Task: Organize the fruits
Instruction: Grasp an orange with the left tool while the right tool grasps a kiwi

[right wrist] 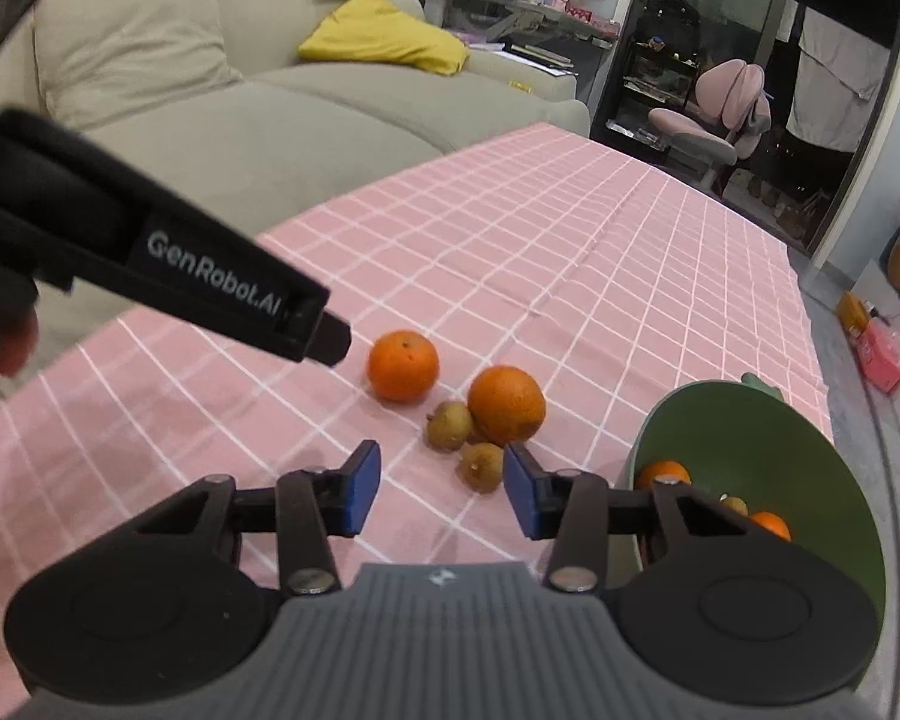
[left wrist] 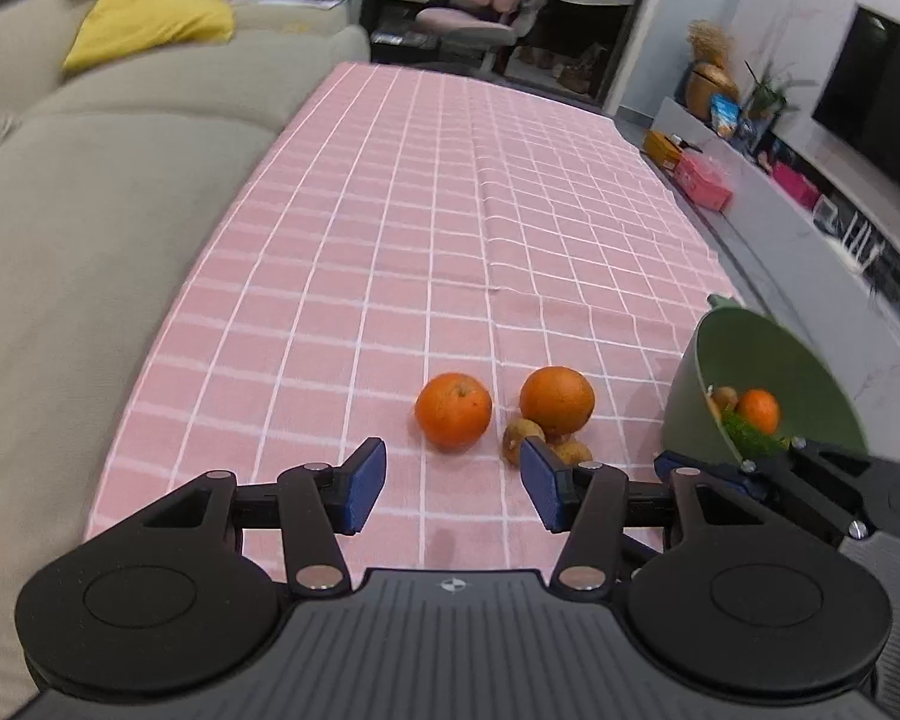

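Observation:
Two oranges lie on the pink checked tablecloth: one to the left (left wrist: 453, 411) (right wrist: 402, 365), one to the right (left wrist: 557, 400) (right wrist: 506, 405). Two small brown fruits (right wrist: 449, 425) (right wrist: 482, 465) lie against the right orange; in the left wrist view they (left wrist: 521, 437) are partly hidden by my finger. A green bowl (left wrist: 750, 354) (right wrist: 744, 444) at the right holds oranges (right wrist: 663, 473) and a small brown fruit. My left gripper (left wrist: 453, 489) is open and empty, just short of the oranges. My right gripper (right wrist: 441, 495) is open and empty, near the brown fruits.
A beige sofa (left wrist: 90, 192) runs along the table's left edge, with a yellow cushion (right wrist: 384, 36). The left gripper's body (right wrist: 150, 276) crosses the right wrist view at the left. A low TV bench (left wrist: 810, 222) with boxes stands to the right.

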{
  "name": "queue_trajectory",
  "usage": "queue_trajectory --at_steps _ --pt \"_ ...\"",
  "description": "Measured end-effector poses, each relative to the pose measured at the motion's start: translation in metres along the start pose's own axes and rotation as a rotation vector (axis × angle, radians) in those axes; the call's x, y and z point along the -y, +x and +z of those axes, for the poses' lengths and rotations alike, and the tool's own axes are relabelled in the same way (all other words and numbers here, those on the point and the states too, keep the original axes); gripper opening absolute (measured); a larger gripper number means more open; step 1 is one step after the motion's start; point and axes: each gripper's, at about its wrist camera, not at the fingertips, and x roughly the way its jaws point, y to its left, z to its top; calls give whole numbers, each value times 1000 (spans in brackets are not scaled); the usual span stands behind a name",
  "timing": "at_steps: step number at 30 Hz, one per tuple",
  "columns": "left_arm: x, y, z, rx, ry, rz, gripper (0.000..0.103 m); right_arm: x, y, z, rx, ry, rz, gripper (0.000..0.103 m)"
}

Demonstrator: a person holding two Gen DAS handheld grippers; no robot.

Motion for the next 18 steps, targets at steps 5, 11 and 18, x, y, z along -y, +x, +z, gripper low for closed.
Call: queue_trajectory --at_steps 5,11,18 --pt "0 21 -1 -7 17 14 58 -2 27 -2 -36 -48 -44 29" --pt "-2 43 0 -14 16 10 58 1 52 0 -50 -96 -87 28" --pt "7 68 3 -31 66 40 58 -7 63 -5 -75 -196 -101 28"
